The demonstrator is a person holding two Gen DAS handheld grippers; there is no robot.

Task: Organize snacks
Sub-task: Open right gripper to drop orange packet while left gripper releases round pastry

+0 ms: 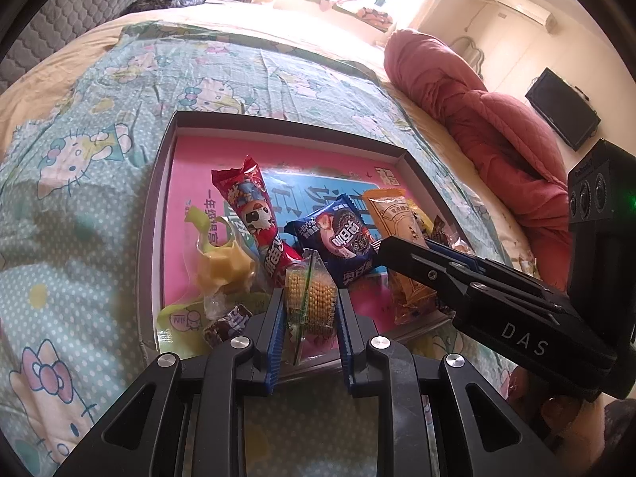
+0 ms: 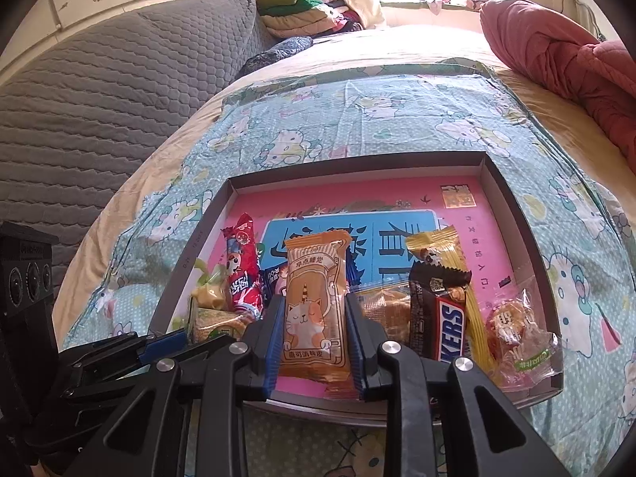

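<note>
1. The snacks lie in a shallow cardboard box lid (image 2: pixel 512 214) with a pink printed floor, set on a Hello Kitty sheet (image 1: pixel 91 151) spread over the bed.
2. The left gripper (image 1: pixel 310 298) is closed narrowly on a clear-wrapped yellow puffed-grain cake (image 1: pixel 309 296) near the box's front edge; its blue pads press the wrapper from both sides.
3. The right gripper (image 2: pixel 316 310) is clamped on an orange pastry packet with a cat drawing (image 2: pixel 314 302), which stands upright between the pads at the front of the box.
4. Around the left gripper sit a red panda-print stick snack (image 1: pixel 258 218), a dark blue cookie packet (image 1: pixel 338 242), a yellow jelly-like sweet (image 1: pixel 224 270) and a small brown wrapped candy (image 1: pixel 228 324), overlapping one another.
5. To the right of the pastry packet lie a Snickers bar (image 2: pixel 447 326), a long yellow striped packet (image 2: pixel 449 254) under it, a clear-wrapped golden biscuit (image 2: pixel 383 310) and a clear bag of small sweets (image 2: pixel 520 334) in the front right corner.
6. Progress, as I judge it: everything visible is already inside the box, but piled toward the front edge, with no rows or groups, while the back half is bare.
7. What seems left is spreading the items out, starting with the two packets now held.
</note>
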